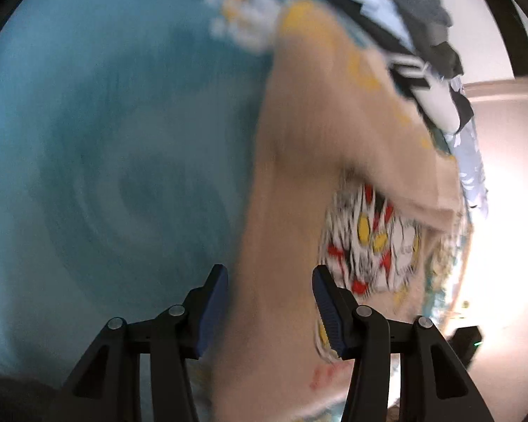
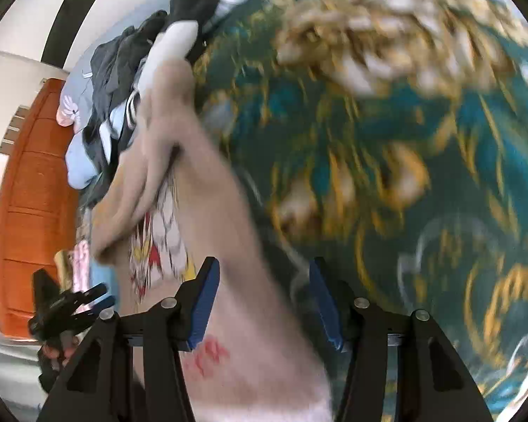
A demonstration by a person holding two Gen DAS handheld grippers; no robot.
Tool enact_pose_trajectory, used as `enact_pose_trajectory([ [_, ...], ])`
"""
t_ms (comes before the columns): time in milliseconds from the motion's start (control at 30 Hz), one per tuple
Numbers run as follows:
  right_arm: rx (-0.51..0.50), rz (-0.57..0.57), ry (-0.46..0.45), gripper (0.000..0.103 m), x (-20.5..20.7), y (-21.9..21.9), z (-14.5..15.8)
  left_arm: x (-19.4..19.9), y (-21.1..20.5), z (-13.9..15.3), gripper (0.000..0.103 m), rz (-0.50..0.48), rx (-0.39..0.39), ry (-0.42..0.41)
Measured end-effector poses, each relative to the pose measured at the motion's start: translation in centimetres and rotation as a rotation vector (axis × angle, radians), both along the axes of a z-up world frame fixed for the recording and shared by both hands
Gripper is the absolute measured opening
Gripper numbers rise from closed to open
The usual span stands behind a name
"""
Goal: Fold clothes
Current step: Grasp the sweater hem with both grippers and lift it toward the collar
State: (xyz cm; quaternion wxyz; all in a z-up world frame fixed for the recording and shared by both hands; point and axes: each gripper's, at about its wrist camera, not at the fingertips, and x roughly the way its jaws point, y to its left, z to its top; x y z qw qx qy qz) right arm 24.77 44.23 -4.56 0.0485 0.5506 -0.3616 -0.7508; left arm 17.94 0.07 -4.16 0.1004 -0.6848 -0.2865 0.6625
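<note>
A beige T-shirt [image 1: 299, 183] with a red, yellow and white cartoon print [image 1: 369, 242] lies partly folded on a teal patterned bedspread [image 1: 105, 140]. Both views are motion-blurred. My left gripper [image 1: 269, 299] is open, its blue pads either side of the shirt's long edge, just above the cloth. My right gripper [image 2: 264, 295] is open over the same shirt [image 2: 228, 232], near its other edge. The left gripper also shows in the right wrist view [image 2: 70, 306] at the lower left.
A pile of dark, white and light-blue clothes [image 2: 130, 70] lies at the far end of the bed, also in the left wrist view [image 1: 422, 35]. An orange wooden cabinet [image 2: 35, 193] stands beyond the bed. The bedspread [image 2: 387, 176] has gold and white patterns.
</note>
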Motion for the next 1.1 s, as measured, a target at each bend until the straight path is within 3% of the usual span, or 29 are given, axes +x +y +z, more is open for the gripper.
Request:
enact_pose_trajectory([
  [100,-0.079,0.028,0.002,0.055,1.9,-0.7,-0.5,2.1,1.7,-1.6,0.054,-0.095,-0.056,-0.115],
  [233,-0.123,0.093,0.008,0.054,3.8,-1.5,-0.6,3.5,2.0,-0.9,0.052,-0.152,-0.038,-0.134],
  [367,-0.151,0.148,-0.008,0.040,5.1,-2.5,-1.0,5.0,2.0,-1.0,0.052,-0.184,-0.018,-0.193],
  [467,-0.159,0.160,0.019,0.022,5.3,-2.9,-0.2,5.9,2.4,-0.4,0.051,-0.229,-0.030,-0.193],
  [500,-0.172,0.157,0.043,0.012,5.2,-2.9,0.5,6.1,2.6,0.0,0.046,-0.244,-0.039,-0.182],
  [533,-0.185,0.154,0.067,0.011,5.1,-2.9,1.1,6.4,2.7,0.3,0.039,-0.259,-0.047,-0.171],
  [567,-0.198,0.151,0.091,0.010,5.0,-3.0,1.7,6.5,2.8,0.8,0.026,-0.267,-0.055,-0.153],
  [667,-0.236,0.141,0.162,0.010,4.8,-3.1,3.6,6.7,2.7,2.1,0.014,-0.262,-0.033,-0.092],
  [767,-0.274,0.132,0.234,0.009,4.5,-3.2,5.5,6.4,1.6,2.9,0.013,-0.192,0.071,-0.048],
  [933,-0.330,0.114,0.310,0.009,0.5,-3.3,8.2,5.1,-2.7,4.2,0.013,0.009,0.327,0.064],
  [1100,-0.371,0.058,0.327,0.009,-4.9,-3.2,9.8,3.6,-5.5,3.9,0.013,0.162,0.482,0.145],
])
